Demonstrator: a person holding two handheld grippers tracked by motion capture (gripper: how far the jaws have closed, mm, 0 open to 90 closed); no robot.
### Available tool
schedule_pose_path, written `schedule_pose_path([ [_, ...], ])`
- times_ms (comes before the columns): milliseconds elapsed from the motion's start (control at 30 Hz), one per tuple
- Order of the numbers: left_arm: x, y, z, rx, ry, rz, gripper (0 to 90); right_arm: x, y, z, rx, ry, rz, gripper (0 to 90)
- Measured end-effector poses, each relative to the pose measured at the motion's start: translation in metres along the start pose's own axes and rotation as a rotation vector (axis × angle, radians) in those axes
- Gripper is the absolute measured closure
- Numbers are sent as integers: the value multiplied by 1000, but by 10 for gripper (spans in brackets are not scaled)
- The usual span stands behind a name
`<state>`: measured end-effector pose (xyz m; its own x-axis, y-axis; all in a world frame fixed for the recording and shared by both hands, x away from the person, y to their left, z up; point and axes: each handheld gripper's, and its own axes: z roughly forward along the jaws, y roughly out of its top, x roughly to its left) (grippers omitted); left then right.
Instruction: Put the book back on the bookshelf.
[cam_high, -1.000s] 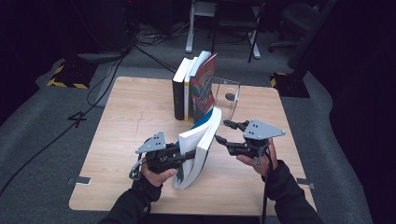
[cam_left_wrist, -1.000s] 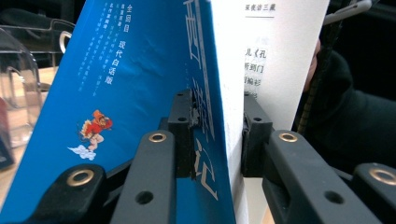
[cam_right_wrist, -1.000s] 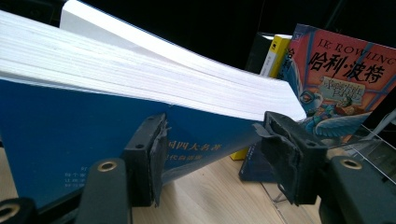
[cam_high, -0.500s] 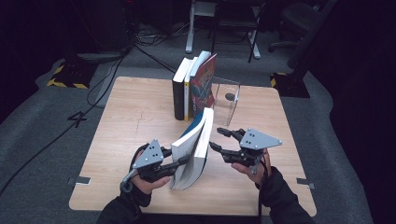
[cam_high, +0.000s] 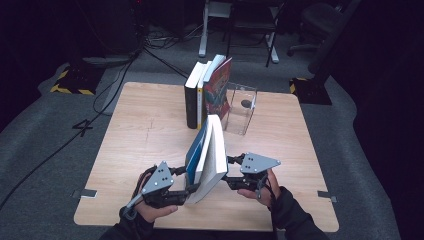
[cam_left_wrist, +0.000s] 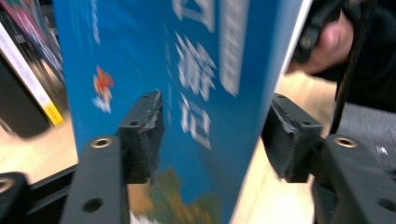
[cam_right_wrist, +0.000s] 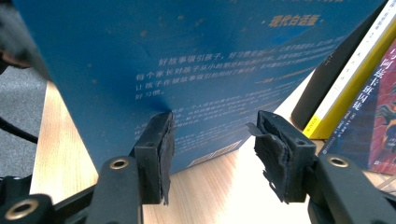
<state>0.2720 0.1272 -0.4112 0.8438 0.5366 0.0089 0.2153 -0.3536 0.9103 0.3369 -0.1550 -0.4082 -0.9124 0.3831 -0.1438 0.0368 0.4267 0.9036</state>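
From the high view I see the blue book (cam_high: 206, 155) standing on its lower edge near the front edge of the table (cam_high: 140, 130), tilted, its white page block turned to the right. My left gripper (cam_high: 187, 182) is at its left side and my right gripper (cam_high: 231, 172) at its right side, both very close to it. Behind, near the far edge, a row of books (cam_high: 205, 95) stands upright beside a clear box (cam_high: 241, 107). The left and right parts of the table are free.

In the left gripper view, the blue cover with white characters (cam_left_wrist: 187, 93) stands between my two jaws. The jaws have just been opening, and the pads stand apart from the book, so it is not clamped.

In the right gripper view, the back cover (cam_right_wrist: 187, 70), dark blue with small pale text, stands just behind my jaws. They have been closing a little but are apart, with bare wood between them, holding nothing. The row of books (cam_right_wrist: 355, 93) is at the right.
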Motion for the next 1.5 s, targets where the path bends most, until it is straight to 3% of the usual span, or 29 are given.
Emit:
schedule_pose_path([
  [233,-14,-22,11,105,-17,-2,292,1,-5,-2,3,36,10,489],
  [300,-17,-29,17,154,-5,8,281,2,-5,-2,1,55,1,488],
  [400,-20,-36,21,173,1,0,253,8,-3,1,7,80,-19,474],
  [500,-24,-41,22,184,70,10,188,15,-2,6,27,93,-43,441],
  [567,-24,-45,21,168,83,-9,196,18,-1,7,15,86,-33,442],
  [733,-23,-48,24,178,144,-6,182,23,8,16,-28,53,-37,457],
  [900,-21,-50,29,171,218,-29,179,27,16,25,-40,39,-29,468],
  [967,-21,-50,29,164,227,-34,188,27,18,28,-41,36,-20,468],
  [1000,-19,-51,30,137,260,-54,188,28,19,29,-42,36,-18,468],
  [1133,-10,-50,24,59,297,-119,351,30,27,40,-49,26,-2,469],
  [1167,-6,-50,22,27,278,-147,421,30,28,41,-53,26,-2,469],
  [1200,-3,-51,20,20,267,-153,430,30,28,42,-56,24,-3,474],
  [1400,8,-52,10,21,259,-138,559,20,26,41,-49,-15,17,474],
  [1500,16,-55,5,4,227,-165,584,13,21,37,-34,-38,18,461],
])
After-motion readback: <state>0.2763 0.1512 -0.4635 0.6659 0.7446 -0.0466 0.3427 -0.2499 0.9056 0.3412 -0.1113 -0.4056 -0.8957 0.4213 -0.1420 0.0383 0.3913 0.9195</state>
